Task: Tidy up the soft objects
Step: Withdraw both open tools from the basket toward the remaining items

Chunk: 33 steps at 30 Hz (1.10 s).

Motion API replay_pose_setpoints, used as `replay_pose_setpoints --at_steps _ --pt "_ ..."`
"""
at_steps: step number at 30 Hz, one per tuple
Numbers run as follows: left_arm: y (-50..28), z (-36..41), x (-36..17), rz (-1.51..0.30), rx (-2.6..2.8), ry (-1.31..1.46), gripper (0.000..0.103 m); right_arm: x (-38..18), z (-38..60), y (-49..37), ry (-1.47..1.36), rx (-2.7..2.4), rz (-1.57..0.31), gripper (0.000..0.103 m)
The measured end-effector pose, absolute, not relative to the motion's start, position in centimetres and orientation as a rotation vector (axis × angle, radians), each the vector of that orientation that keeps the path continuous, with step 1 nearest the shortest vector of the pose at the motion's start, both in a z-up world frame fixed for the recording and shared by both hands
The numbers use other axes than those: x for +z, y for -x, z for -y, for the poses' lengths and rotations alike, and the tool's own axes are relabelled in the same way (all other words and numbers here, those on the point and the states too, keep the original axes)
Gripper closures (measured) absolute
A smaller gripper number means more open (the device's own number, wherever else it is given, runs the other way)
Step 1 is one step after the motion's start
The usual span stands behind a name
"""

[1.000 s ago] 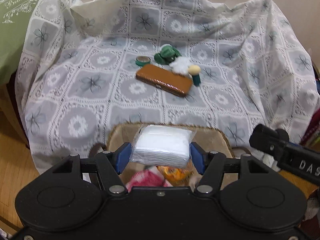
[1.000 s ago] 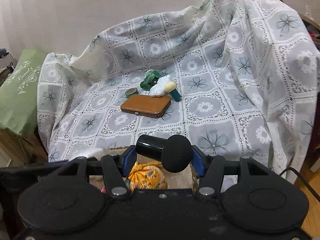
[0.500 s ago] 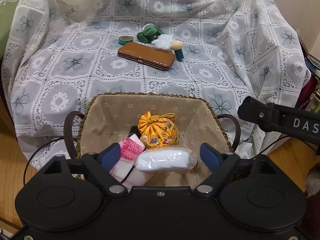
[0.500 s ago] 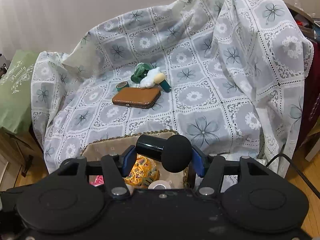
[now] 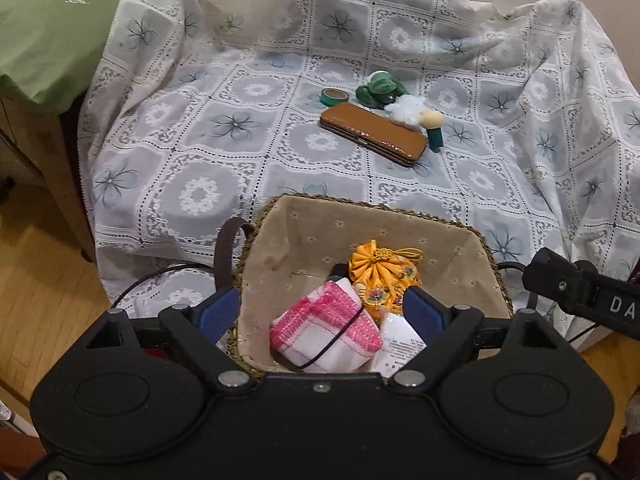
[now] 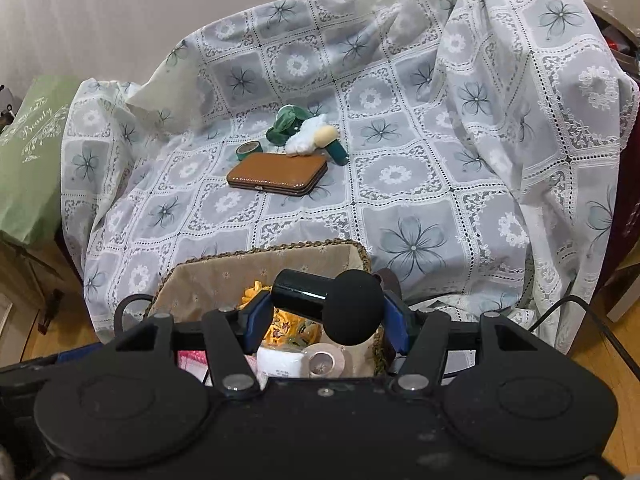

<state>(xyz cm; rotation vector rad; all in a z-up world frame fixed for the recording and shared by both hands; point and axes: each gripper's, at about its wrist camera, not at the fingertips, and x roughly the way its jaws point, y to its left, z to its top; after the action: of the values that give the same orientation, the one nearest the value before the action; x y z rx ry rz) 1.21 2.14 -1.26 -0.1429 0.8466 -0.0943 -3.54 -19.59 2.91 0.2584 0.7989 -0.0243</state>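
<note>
My left gripper (image 5: 322,310) hangs over the lined wicker basket (image 5: 280,240); its jaws are opening and nothing is pressed between the pads. A white wrapped pack (image 5: 400,348) lies in the basket beside the right finger, next to a pink-edged cloth (image 5: 324,332) and a yellow pouch (image 5: 380,272). My right gripper (image 6: 326,312) is shut on a black sponge applicator (image 6: 352,306) above the basket's (image 6: 208,280) right side. On the lace-covered seat lie a green scrunchie (image 5: 380,88), a white fluffy piece (image 5: 406,108) and a beige puff on a green handle (image 5: 434,128).
A brown case (image 5: 374,134) and a green tape roll (image 5: 334,97) lie beside the soft things on the seat. A green cushion (image 5: 52,28) sits at the far left. A black cable (image 5: 152,280) runs past the basket on the wooden floor. A clear tape roll (image 6: 322,362) lies in the basket.
My left gripper opened and let go of the white pack, which dropped into the basket; the gripper also dipped and shifted. The right gripper still holds the black applicator.
</note>
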Motion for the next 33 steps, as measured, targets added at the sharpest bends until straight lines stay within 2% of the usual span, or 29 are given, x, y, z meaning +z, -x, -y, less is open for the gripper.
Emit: replay_pose_setpoints --at_steps 5,9,33 --pt "-1.30 -2.36 -1.36 -0.850 -0.078 0.149 0.017 2.92 19.42 3.45 -0.247 -0.013 -0.802 0.044" --pt "-1.36 -2.28 -1.44 -0.857 -0.077 0.148 0.016 3.15 19.47 3.52 -0.241 -0.017 -0.792 0.035" --pt "-1.20 -2.02 -1.61 -0.867 -0.077 0.135 0.015 2.43 19.61 3.45 -0.241 -0.033 -0.827 0.028"
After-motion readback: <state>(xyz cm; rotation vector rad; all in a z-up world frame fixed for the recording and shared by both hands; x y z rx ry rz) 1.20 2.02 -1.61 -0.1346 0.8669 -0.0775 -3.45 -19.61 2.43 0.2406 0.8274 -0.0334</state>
